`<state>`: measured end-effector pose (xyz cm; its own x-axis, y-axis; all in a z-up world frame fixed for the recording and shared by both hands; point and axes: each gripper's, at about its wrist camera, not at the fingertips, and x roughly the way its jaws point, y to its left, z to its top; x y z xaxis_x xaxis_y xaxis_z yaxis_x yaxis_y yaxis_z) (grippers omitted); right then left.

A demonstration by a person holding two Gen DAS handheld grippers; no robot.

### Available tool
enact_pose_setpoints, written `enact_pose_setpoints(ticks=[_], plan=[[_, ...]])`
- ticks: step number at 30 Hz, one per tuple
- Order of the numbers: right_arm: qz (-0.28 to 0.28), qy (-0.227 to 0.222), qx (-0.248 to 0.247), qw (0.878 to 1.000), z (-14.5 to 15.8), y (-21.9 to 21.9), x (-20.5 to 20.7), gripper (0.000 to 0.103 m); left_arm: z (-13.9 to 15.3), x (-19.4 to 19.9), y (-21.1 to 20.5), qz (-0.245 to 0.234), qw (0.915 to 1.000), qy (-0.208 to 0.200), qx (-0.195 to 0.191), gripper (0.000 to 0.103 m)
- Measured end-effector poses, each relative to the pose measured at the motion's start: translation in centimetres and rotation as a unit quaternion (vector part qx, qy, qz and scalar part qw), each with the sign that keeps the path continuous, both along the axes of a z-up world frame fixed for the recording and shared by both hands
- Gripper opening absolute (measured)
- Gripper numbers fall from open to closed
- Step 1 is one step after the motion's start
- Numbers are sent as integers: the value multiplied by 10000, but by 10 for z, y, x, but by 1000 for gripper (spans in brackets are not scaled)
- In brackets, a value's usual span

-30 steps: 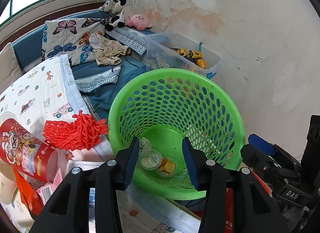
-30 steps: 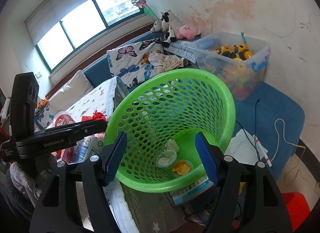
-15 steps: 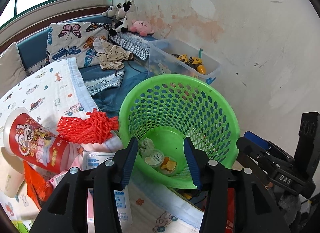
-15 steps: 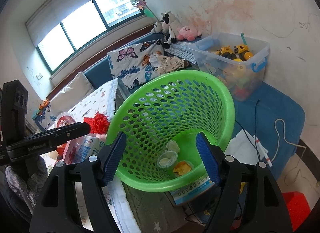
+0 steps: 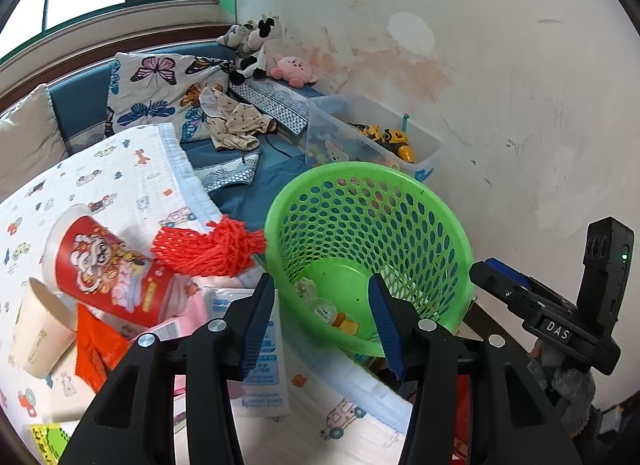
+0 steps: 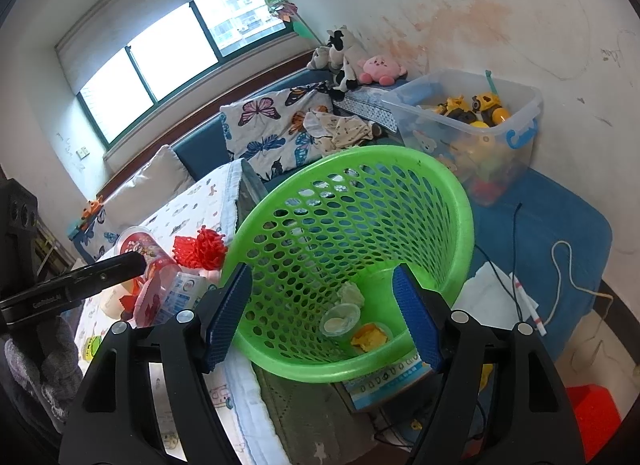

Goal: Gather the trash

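Observation:
A green perforated basket (image 5: 440, 217) (image 6: 464, 217) stands beside the bed and holds a small lidded cup (image 6: 338, 319), an orange wrapper (image 6: 370, 335) and a crumpled scrap (image 6: 350, 293). My left gripper (image 5: 320, 325) is open and empty, over the bed edge at the basket's near left side. My right gripper (image 6: 322, 321) is open and empty just above the basket's near rim. On the bed lie a red net bag (image 5: 208, 251), a red printed cup (image 5: 104, 269), a white paper cup (image 5: 38, 331), an orange wrapper (image 5: 96, 349) and a white tissue pack (image 5: 260, 349).
A clear toy bin (image 6: 472, 125) stands behind the basket against the wall (image 5: 500, 85). Pillows, clothes and plush toys (image 5: 260, 49) lie at the bed's far end. White cables and pens (image 6: 528, 301) lie on the blue mat to the right.
My left gripper has drawn back and to the left from above the basket, bringing the bed's trash into view. My right gripper has hardly moved.

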<state>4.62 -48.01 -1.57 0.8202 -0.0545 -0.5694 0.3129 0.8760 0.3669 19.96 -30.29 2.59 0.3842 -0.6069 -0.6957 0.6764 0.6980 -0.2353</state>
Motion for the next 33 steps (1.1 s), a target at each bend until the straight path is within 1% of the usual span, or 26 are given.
enact_pose_setpoints(ticks=[2, 5, 8, 16, 18, 20, 28, 33], plan=[[12, -17, -6, 10000, 1, 1, -1, 73, 2, -1, 7, 36, 10000, -23, -16, 48], [45, -26, -25, 10000, 4, 4, -1, 73, 3, -3, 20, 115, 9999, -65, -18, 51], [96, -22, -38, 9999, 5, 10, 0, 73, 2, -4, 35, 219, 9997, -57, -27, 52], [316, -55, -97, 9994, 10, 33, 4, 73, -8, -7, 87, 609, 9981, -16, 64, 54], [396, -46, -99, 9992, 10, 41, 6, 74, -10, -7, 99, 718, 9974, 1, 64, 56], [479, -30, -108, 9988, 10, 51, 9, 78, -12, -8, 113, 839, 9965, 20, 62, 56], [909, 63, -61, 9958, 5, 90, 26, 78, -16, -19, 167, 1194, 9926, -124, 180, 60], [1318, 132, -43, 9912, 2, 126, 45, 78, -22, -22, 201, 1462, 9889, -95, 232, 62]])
